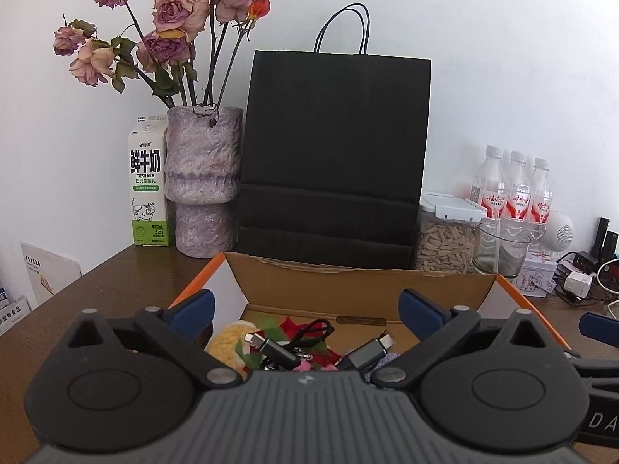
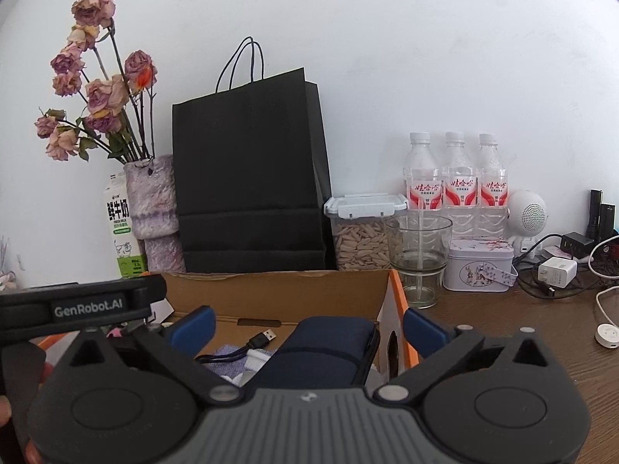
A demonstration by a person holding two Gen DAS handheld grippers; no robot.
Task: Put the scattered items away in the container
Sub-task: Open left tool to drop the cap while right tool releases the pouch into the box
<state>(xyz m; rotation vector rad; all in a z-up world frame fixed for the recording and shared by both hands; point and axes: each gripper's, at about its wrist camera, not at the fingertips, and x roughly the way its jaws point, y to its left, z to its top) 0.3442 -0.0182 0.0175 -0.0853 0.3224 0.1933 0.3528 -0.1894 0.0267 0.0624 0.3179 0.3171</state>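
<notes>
- Both grippers hover over the cardboard box (image 1: 348,270): the left gripper (image 1: 305,309) and right gripper (image 2: 307,328) stand spread wide, nothing between the jaws.
- Black cables (image 1: 278,344) with metal plugs lie in the box beside a yellow sponge-like piece (image 1: 226,342); light and floppy, probably best pinched at the stiff plug.
- Navy pouch (image 2: 329,348) rests inside near the right wall; soft and bulky, so a mid-body pinch should hold.

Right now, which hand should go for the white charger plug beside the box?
Right. The right gripper, open, sits at the box's right wall, the charger plug's side; the left gripper is further left.
</notes>
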